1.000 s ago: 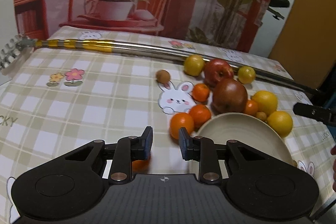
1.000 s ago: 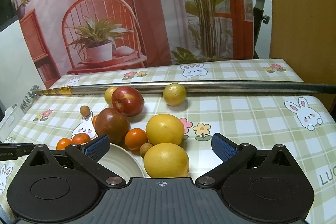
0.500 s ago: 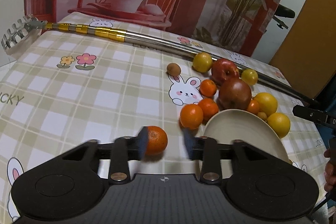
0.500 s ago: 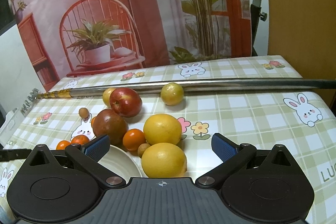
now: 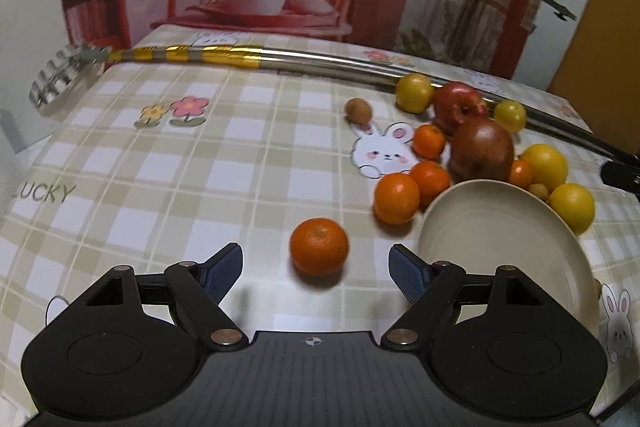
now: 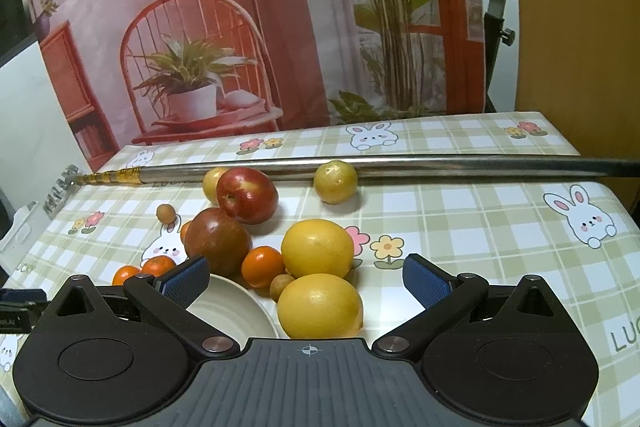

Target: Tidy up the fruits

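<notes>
Beside the fruit pile [image 5: 460,151], the cream bowl [image 5: 500,239] holds nothing.

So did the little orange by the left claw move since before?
Yes. The orange was tucked low at the left claw; now it sits free ahead of its opening jaws, nearer the plate.

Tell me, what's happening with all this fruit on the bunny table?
Someone is sorting fruit with a claw in each hand. The left claw is opening, and a small orange sits loose on the tablecloth between its fingers, not squeezed. The right claw hangs open over a big yellow fruit, not touching it. The cream plate has no fruit on the part we can see; the rest is piled beside it.
</notes>
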A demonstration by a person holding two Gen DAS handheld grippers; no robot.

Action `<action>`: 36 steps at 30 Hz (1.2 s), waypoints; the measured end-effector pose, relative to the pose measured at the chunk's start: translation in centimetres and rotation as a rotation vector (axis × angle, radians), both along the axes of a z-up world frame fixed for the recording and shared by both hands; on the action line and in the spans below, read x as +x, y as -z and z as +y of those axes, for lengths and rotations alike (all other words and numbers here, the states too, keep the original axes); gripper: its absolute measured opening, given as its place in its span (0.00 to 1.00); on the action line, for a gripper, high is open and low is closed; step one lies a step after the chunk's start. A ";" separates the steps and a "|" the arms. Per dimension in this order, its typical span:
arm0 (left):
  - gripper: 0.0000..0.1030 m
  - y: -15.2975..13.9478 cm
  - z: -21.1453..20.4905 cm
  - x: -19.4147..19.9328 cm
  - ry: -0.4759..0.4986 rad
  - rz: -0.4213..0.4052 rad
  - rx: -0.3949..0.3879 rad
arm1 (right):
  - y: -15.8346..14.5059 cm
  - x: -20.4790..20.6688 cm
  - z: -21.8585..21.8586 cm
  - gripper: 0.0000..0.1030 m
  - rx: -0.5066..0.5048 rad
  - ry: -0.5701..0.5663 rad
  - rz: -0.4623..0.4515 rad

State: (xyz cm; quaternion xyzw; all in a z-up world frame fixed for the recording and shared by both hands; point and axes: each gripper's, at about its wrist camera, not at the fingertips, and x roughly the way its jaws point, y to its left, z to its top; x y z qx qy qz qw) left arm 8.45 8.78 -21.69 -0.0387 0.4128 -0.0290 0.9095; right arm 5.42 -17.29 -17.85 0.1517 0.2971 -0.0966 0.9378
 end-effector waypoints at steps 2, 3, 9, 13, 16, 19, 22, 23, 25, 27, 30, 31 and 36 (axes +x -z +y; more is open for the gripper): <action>0.80 0.2 0.6 0.1 -0.023 -0.004 -0.028 | 0.0 0.0 0.0 0.99 0.000 -0.002 -0.001; 0.80 0.1 0.8 0.0 -0.028 -0.007 -0.038 | 0.0 0.0 0.0 0.99 0.000 -0.002 -0.001; 0.78 0.7 0.7 0.6 0.010 0.049 -0.077 | 0.0 0.1 0.1 0.99 0.000 -0.003 0.000; 0.78 0.7 -0.1 0.6 0.033 0.029 -0.021 | 0.0 0.1 0.1 0.99 0.001 -0.005 0.002; 0.79 0.6 -0.4 0.9 0.032 0.024 -0.003 | 0.3 0.3 0.2 0.99 -0.001 -0.006 0.012; 0.79 0.6 -0.4 1.2 0.036 0.016 -0.029 | 0.6 0.4 0.1 0.99 0.003 -0.008 0.022; 0.78 0.7 -0.7 1.5 0.027 0.001 -0.009 | 0.7 0.5 0.0 0.99 0.009 -0.016 0.023; 0.77 0.7 -0.8 1.6 0.024 -0.004 -0.002 | 0.8 0.5 0.1 0.99 0.006 -0.018 0.023; 0.72 0.8 -0.8 1.7 0.027 -0.005 -0.004 | 0.8 0.5 0.1 0.99 0.008 -0.022 0.023; 0.53 1.0 -0.8 1.9 0.037 0.005 -0.006 | 0.9 0.5 0.0 0.99 0.015 -0.024 0.021; 0.38 1.3 -0.7 1.9 0.034 0.004 -0.019 | 1.0 0.4 -0.1 0.99 0.021 -0.025 0.020; 0.38 1.4 -0.6 1.9 0.030 0.002 -0.023 | 1.0 0.4 -0.1 0.99 0.023 -0.026 0.019; 0.38 1.6 -0.9 2.1 0.033 -0.002 -0.014 | 1.1 0.5 -0.1 0.99 0.027 -0.033 0.020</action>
